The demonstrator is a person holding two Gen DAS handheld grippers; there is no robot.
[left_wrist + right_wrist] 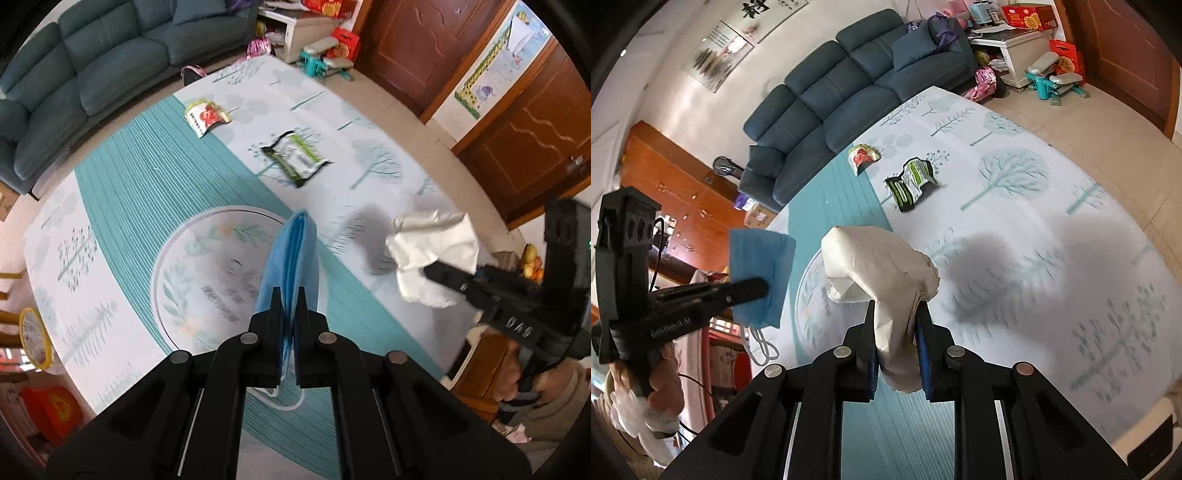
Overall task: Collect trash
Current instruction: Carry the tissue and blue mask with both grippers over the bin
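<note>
My left gripper [289, 291] is shut on a blue face mask [291, 254], held edge-on above the play mat; its white ear loops dangle below. The right wrist view shows the same mask [759, 273] flat in the left gripper [761, 287]. My right gripper [897, 303] is shut on a crumpled white paper wad [879, 273], lifted off the mat; the paper wad [432, 251] hangs from the right gripper [428, 271] at the right of the left wrist view. Two wrappers lie on the mat: a green-and-black one [295, 157] [911, 181] and a red-and-white one [205, 116] [862, 157].
A teal-and-white play mat [147, 192] covers the tiled floor. A dark blue sofa [849, 85] runs along its far side. A white cabinet [1015, 48], a teal stepper [1054, 79] and red boxes stand beyond. Brown wooden doors [517, 110] line the right.
</note>
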